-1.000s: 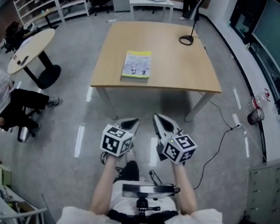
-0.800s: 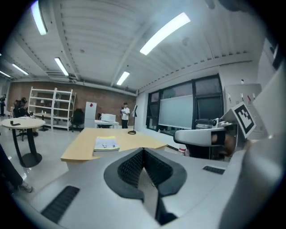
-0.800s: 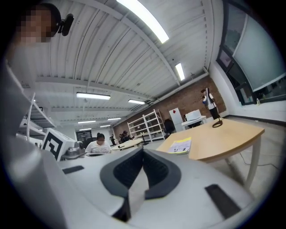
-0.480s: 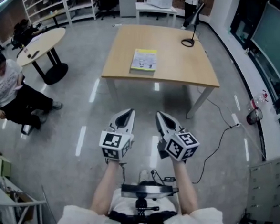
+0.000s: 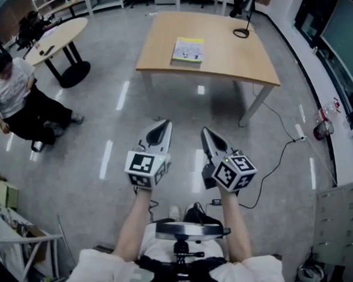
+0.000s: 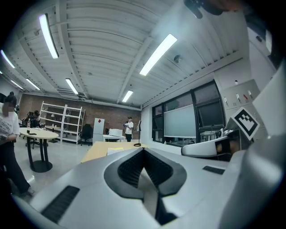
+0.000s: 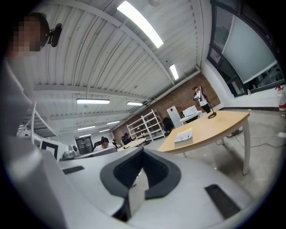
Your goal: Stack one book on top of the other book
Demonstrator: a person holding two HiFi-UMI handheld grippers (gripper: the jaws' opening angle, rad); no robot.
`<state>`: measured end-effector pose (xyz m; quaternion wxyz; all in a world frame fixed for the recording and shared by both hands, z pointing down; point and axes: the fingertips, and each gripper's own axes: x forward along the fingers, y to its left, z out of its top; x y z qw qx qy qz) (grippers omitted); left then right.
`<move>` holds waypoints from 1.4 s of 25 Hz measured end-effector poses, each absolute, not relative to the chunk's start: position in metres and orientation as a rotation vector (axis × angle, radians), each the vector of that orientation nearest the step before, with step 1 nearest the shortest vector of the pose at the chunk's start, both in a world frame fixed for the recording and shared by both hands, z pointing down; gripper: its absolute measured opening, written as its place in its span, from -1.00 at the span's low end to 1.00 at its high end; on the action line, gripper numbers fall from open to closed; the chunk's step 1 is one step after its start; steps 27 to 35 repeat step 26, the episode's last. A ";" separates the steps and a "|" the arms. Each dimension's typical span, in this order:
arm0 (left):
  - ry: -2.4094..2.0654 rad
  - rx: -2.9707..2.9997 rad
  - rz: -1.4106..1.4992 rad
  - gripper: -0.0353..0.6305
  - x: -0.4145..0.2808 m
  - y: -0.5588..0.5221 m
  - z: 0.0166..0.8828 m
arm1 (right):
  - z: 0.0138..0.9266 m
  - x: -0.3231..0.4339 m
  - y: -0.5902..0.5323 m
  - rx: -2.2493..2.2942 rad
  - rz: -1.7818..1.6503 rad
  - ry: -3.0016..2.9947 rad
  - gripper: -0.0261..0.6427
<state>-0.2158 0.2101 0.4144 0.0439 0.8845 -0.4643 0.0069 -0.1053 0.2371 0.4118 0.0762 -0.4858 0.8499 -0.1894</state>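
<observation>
A book with a yellow and white cover (image 5: pixel 189 50) lies on the wooden table (image 5: pixel 242 57) at the top of the head view. In the right gripper view the book (image 7: pixel 183 136) looks thick, like a pile of two. My left gripper (image 5: pixel 162 125) and right gripper (image 5: pixel 206 132) hang side by side over the grey floor, well short of the table, both shut and empty. The left gripper (image 6: pixel 143 150) points level toward the table (image 6: pixel 92 150). The right gripper (image 7: pixel 142 151) has its jaws pressed together with nothing between them.
A black lamp base with cable (image 5: pixel 241 32) sits on the table's far right corner. A round table (image 5: pixel 57 32) and a seated person (image 5: pixel 14 96) are at the left, shelves behind them. A cable (image 5: pixel 277 168) runs over the floor at right, near bottles (image 5: pixel 325 133) and a cabinet (image 5: pixel 339 221).
The table and book have slid farther up and grown smaller in the head view, so I have backed away from them. Both grippers stay shut and empty.
</observation>
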 end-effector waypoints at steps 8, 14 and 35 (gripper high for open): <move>-1.434 2.676 0.015 -0.86 -0.204 0.231 0.422 | 0.409 -0.086 0.251 -1.454 -0.566 2.561 -0.93; -1.436 2.666 -0.009 -0.86 -0.193 0.235 0.418 | 0.408 -0.079 0.258 -1.431 -0.562 2.592 -0.93; -1.460 2.645 -0.003 -0.86 -0.183 0.238 0.421 | 0.407 -0.078 0.262 -1.369 -0.525 2.664 -0.93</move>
